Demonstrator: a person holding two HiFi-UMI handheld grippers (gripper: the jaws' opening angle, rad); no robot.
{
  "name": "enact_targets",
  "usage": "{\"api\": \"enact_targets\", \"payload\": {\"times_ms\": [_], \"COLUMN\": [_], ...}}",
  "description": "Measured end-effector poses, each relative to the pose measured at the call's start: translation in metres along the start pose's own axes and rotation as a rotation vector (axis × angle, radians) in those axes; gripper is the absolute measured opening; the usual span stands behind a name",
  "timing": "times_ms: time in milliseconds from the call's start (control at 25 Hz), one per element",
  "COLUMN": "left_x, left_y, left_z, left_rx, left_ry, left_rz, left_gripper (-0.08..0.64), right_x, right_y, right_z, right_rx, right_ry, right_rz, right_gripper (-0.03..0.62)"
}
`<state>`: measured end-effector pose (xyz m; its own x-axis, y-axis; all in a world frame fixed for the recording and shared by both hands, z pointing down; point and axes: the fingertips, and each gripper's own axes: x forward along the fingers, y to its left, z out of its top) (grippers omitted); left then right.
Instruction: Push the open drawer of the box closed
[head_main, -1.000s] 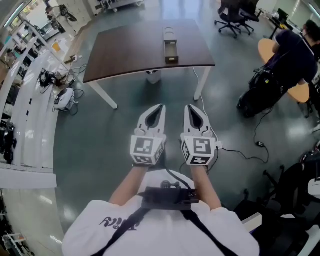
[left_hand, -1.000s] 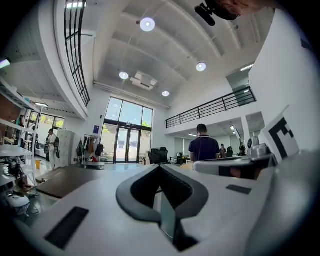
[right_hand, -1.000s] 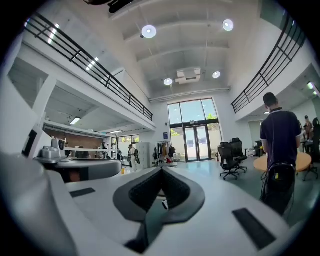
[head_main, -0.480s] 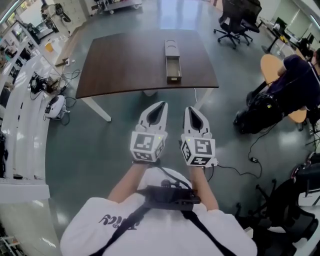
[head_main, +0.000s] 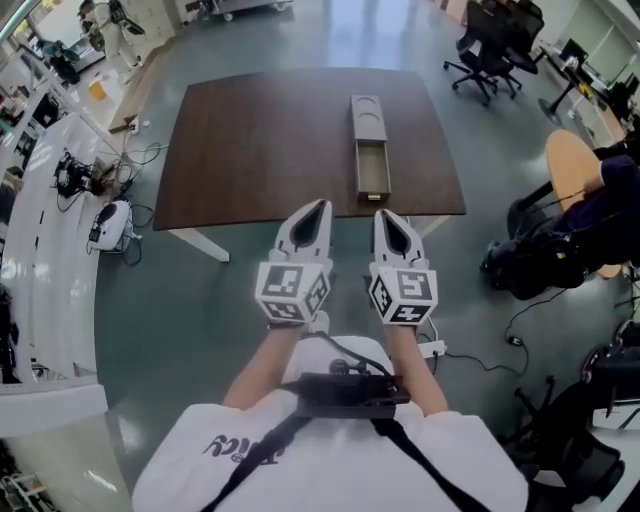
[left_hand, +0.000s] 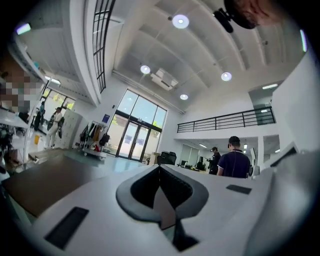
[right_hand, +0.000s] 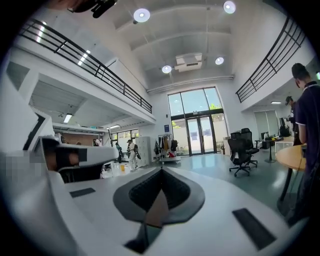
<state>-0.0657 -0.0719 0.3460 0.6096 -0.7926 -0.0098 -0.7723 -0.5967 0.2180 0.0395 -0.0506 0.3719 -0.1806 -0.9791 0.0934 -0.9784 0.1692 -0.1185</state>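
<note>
A long narrow wooden box (head_main: 367, 113) lies on the dark brown table (head_main: 260, 140), right of centre. Its drawer (head_main: 372, 172) is pulled out toward the table's near edge and looks empty. I hold both grippers side by side in front of my chest, short of the table, pointing at it. My left gripper (head_main: 321, 206) is shut with nothing in it, and its tip shows closed in the left gripper view (left_hand: 160, 169). My right gripper (head_main: 382, 215) is shut and empty too, just below the drawer's front, with its tip also closed in the right gripper view (right_hand: 161, 171).
Black office chairs (head_main: 492, 48) stand beyond the table's right corner. A person in dark clothes (head_main: 612, 190) sits by a round wooden table (head_main: 572, 165) at the right. A white bench (head_main: 45, 250) with gear runs along the left. Cables (head_main: 520, 320) lie on the floor.
I have come closer to the table: table and box sit lower and larger in the head view. Both grippers stay shut, side by side.
</note>
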Motion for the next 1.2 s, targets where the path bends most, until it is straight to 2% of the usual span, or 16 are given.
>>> {"api": "enact_targets", "payload": {"times_ms": [40,160,360,520,720,880,960,1080,1200], "left_x": [0.01,0.04,0.08,0.116,0.15,0.17,0.181,0.194,0.206], "left_y": [0.01,0.026,0.039,0.042,0.041,0.042,0.044,0.05,0.055], "left_z": [-0.001,-0.011,-0.056,-0.096,-0.145,-0.18,-0.196,-0.211,-0.22], "left_rx": [-0.019,-0.013,0.008,0.037,0.04,0.035,0.035,0.038,0.031], "left_ry": [0.003,0.025,0.109,0.176,0.271,0.351,0.394,0.435,0.456], "left_rz": [0.003,-0.006,-0.004,-0.009,-0.043,-0.059,-0.064,-0.066,-0.061], "left_gripper": [0.011,0.011,0.009,0.009,0.011,0.011,0.009,0.011,0.009], "right_x": [0.012,0.034,0.046,0.061,0.08,0.097,0.107,0.124,0.141], "right_y": [-0.003,-0.02,-0.058,-0.09,-0.123,-0.138,-0.146,-0.152,-0.157], "right_z": [-0.004,-0.022,-0.06,-0.098,-0.156,-0.209,-0.233,-0.259,-0.282], "right_rx": [-0.004,0.009,0.05,0.098,0.299,0.567,0.663,0.769,0.924], "right_ry": [0.011,0.054,0.133,0.199,0.265,0.319,0.347,0.367,0.351], "right_rz": [-0.001,-0.034,-0.109,-0.125,-0.136,-0.116,-0.118,-0.11,-0.09], "right_gripper": [0.006,0.006,0.006,0.006,0.006,0.006,0.006,0.006,0.006]}}
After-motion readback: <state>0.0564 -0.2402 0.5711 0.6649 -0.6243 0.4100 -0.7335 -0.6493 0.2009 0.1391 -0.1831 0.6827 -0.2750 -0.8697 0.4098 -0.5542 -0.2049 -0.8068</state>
